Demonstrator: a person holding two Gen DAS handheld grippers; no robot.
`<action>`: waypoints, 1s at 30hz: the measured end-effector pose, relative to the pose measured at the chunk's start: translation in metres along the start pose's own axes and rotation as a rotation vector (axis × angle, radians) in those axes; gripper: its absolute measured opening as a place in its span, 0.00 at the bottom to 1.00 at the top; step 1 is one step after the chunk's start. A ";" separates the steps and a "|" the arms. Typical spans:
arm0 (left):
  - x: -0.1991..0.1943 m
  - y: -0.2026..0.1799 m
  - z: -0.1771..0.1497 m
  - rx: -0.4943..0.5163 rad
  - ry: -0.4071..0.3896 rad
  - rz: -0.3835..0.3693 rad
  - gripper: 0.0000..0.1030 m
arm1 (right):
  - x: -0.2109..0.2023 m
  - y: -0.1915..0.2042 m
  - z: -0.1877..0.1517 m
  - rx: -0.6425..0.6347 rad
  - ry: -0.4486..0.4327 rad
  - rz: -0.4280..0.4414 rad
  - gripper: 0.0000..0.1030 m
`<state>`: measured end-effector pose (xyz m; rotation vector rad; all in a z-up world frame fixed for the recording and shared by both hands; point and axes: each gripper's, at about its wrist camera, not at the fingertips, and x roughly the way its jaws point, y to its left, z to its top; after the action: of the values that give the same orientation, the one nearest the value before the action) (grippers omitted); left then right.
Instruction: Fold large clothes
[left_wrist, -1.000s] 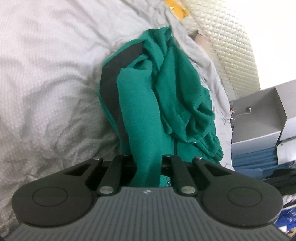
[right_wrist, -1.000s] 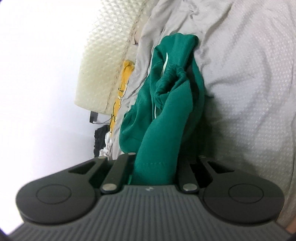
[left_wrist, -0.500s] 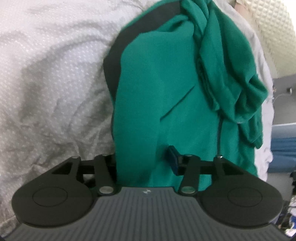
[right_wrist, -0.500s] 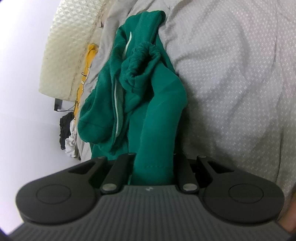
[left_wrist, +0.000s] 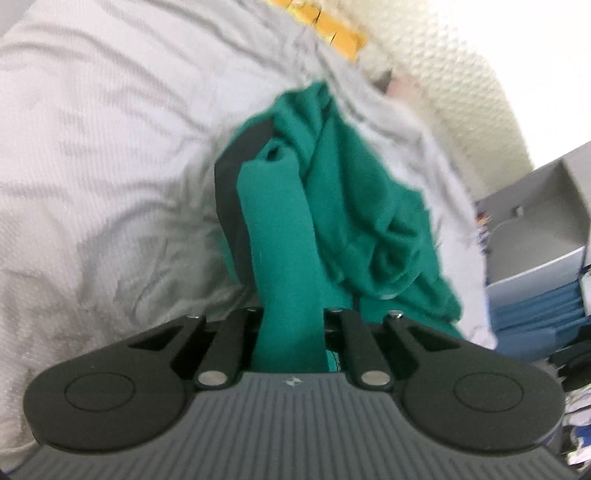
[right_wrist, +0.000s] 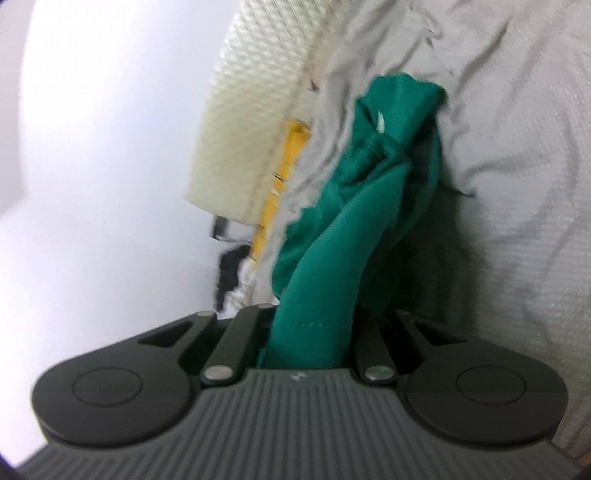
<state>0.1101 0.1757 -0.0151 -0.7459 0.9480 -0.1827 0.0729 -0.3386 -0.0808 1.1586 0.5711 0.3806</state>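
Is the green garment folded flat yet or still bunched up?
Bunched. The green garment hangs in twisted, crumpled folds over the bedsheet, pinched by both grippers, left and right.

The right gripper clamps a stitched hem of the green garment, which stretches bunched away over the wrinkled grey bedsheet. A cream quilted headboard and a yellow item lie left.

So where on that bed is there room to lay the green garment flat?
The grey sheet left of the green garment lies bare, though wrinkled. It is crowded toward the headboard, where a yellow item lies.
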 end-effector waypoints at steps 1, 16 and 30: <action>-0.005 -0.002 0.002 -0.003 -0.010 -0.008 0.10 | -0.003 0.000 0.001 0.009 -0.010 0.013 0.13; -0.111 0.010 -0.036 0.003 -0.101 -0.167 0.07 | -0.076 0.033 -0.017 -0.011 -0.098 0.120 0.13; -0.132 0.014 -0.063 -0.001 -0.141 -0.272 0.07 | -0.094 0.042 -0.021 0.000 -0.102 0.080 0.15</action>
<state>-0.0203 0.2145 0.0417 -0.8762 0.7107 -0.3625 -0.0145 -0.3604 -0.0269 1.1963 0.4366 0.3870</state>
